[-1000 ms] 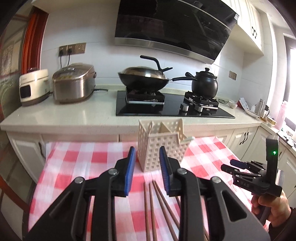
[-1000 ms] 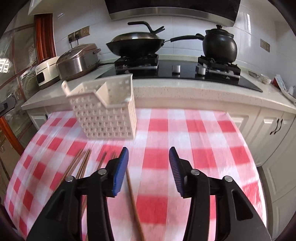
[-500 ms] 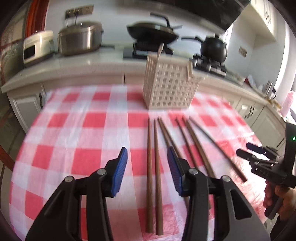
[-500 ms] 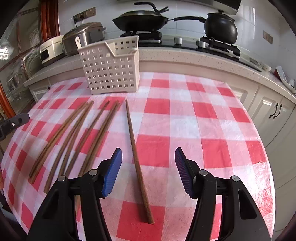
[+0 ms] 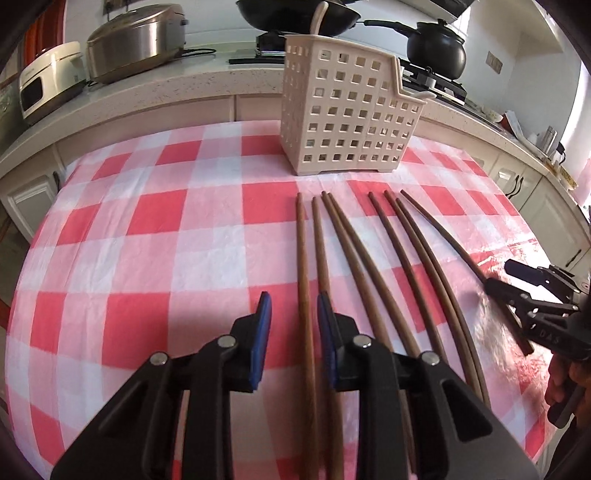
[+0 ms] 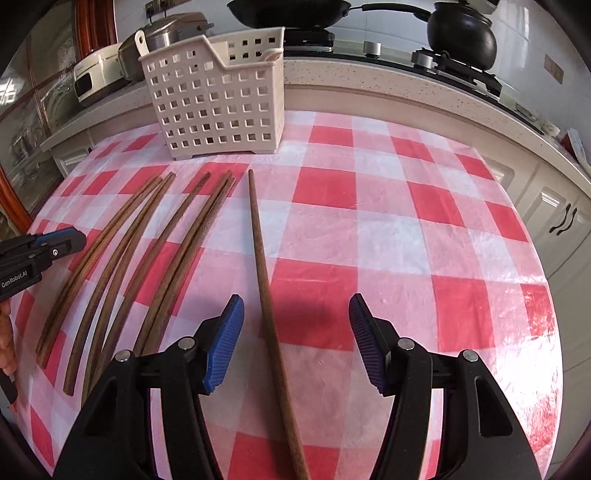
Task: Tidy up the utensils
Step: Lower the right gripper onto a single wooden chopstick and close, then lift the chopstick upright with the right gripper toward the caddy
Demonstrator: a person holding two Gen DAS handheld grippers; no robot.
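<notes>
Several brown wooden chopsticks (image 5: pixel 354 266) lie side by side on the red-and-white checked tablecloth (image 5: pixel 147 236), in front of a cream perforated utensil basket (image 5: pixel 347 107). My left gripper (image 5: pixel 293 325) is open and low, its jaws either side of the leftmost chopstick (image 5: pixel 304 280). My right gripper (image 6: pixel 295 325) is open wide over the rightmost chopstick (image 6: pixel 264 266), which lies apart from the others (image 6: pixel 147 258). The basket also shows in the right wrist view (image 6: pixel 218 99). Neither gripper holds anything.
Behind the table runs a kitchen counter (image 5: pixel 207 88) with a rice cooker (image 5: pixel 136 37), a wok and a black pot (image 6: pixel 461 29) on the hob. The table's right edge drops off near white cabinets (image 6: pixel 554 206).
Both grippers have dropped lower and moved forward over the chopsticks. The left jaws now straddle the leftmost chopstick and the right jaws the rightmost one.
</notes>
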